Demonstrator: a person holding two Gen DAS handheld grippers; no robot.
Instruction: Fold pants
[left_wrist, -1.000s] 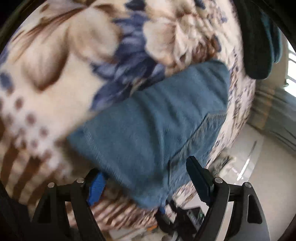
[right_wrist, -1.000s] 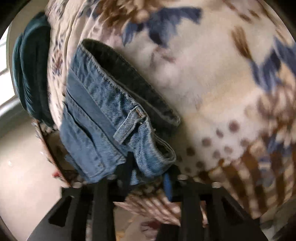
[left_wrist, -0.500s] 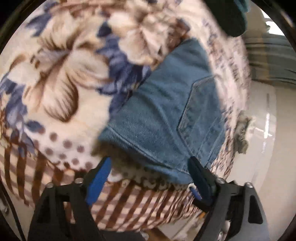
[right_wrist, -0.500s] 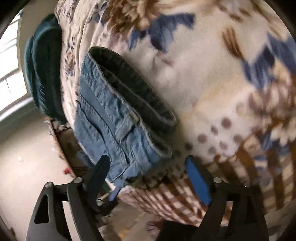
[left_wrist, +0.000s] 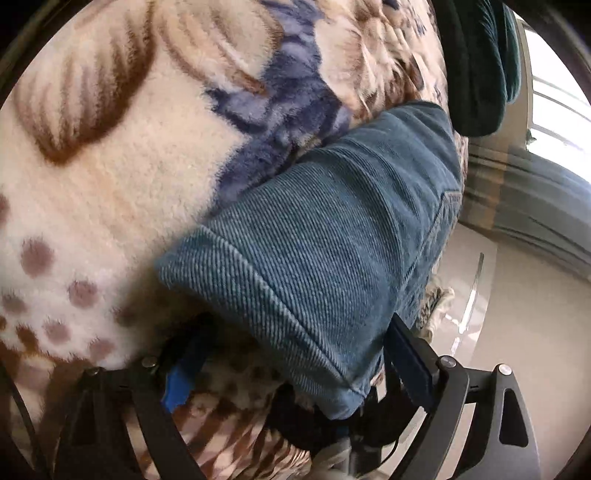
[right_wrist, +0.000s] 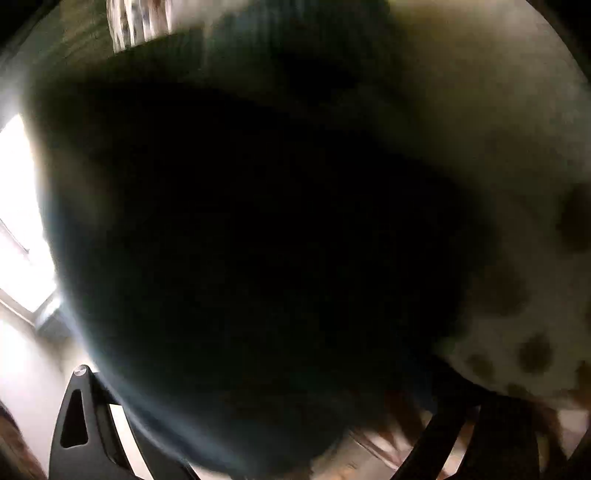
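Both tools low, straddling pants

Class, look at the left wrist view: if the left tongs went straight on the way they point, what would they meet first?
Most likely the folded jeans: their near corner already lies between the open left tongs, on the floral blanket. Depth is hard to judge.

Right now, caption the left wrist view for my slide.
Open left gripper straddles folded jeans on a floral fleece blanket.
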